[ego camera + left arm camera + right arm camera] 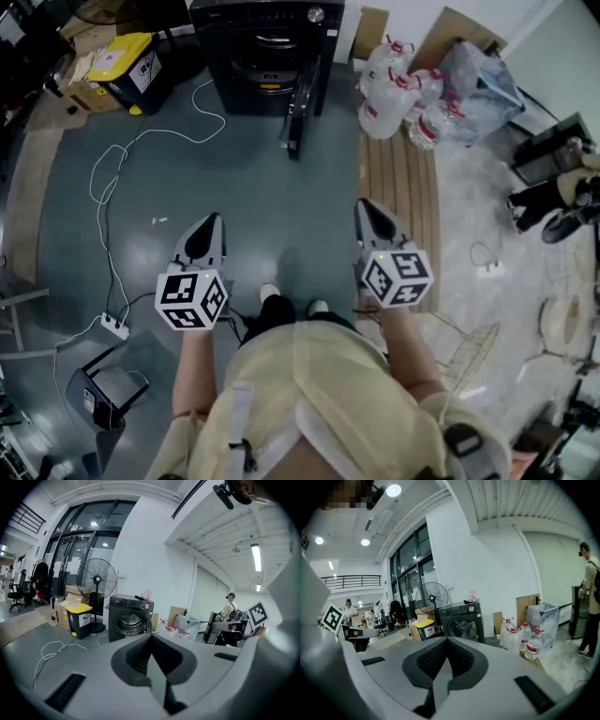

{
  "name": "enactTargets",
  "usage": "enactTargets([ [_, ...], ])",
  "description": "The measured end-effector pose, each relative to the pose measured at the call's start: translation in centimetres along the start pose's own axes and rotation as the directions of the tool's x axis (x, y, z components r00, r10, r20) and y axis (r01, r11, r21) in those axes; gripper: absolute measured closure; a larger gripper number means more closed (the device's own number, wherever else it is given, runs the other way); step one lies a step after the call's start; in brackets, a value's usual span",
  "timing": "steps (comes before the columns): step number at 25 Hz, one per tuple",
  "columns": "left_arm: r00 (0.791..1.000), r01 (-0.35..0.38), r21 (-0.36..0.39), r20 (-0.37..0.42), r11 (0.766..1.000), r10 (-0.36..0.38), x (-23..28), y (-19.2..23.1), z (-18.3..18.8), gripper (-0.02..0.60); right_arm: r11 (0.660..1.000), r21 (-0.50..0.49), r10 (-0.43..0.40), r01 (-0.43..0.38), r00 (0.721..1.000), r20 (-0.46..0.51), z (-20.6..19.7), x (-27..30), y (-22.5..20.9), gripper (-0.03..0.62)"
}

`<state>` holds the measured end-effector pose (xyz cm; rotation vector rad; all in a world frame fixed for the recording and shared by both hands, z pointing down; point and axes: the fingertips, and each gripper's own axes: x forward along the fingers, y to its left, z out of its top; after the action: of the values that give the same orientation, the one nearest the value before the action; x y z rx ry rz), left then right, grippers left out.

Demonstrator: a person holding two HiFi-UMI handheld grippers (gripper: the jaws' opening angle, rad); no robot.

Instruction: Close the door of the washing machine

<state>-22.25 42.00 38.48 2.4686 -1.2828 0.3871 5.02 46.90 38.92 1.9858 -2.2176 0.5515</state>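
A dark front-loading washing machine (267,47) stands at the far end of the grey floor, its round door (302,108) swung open toward me on the right side. The machine (130,618) shows its open drum in the left gripper view, and in the right gripper view the machine (461,619) sits straight ahead. My left gripper (208,236) and right gripper (371,219) are both shut and empty, held side by side well short of the machine, pointing toward it.
A white cable (112,183) loops across the floor at left to a power strip (115,326). A yellow-lidded bin (131,66) and boxes stand left of the machine, large water bottles (394,98) and a plastic bag right of it. A standing fan (97,585) is behind.
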Motion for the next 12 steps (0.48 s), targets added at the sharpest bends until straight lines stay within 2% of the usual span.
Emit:
enactTargets([
  [6, 0.999, 0.032, 0.024, 0.000, 0.999, -0.032, 0.5, 2.0, 0.0, 0.577, 0.998, 0.055, 0.012, -0.014, 0.999, 0.033, 0.3, 1.8, 1.7, 0.588],
  [12, 0.996, 0.090, 0.058, -0.012, 0.994, -0.089, 1.1, 3.7, -0.3, 0.577, 0.998, 0.058, -0.018, 0.015, 0.999, 0.049, 0.0, 3.0, 3.4, 0.588],
])
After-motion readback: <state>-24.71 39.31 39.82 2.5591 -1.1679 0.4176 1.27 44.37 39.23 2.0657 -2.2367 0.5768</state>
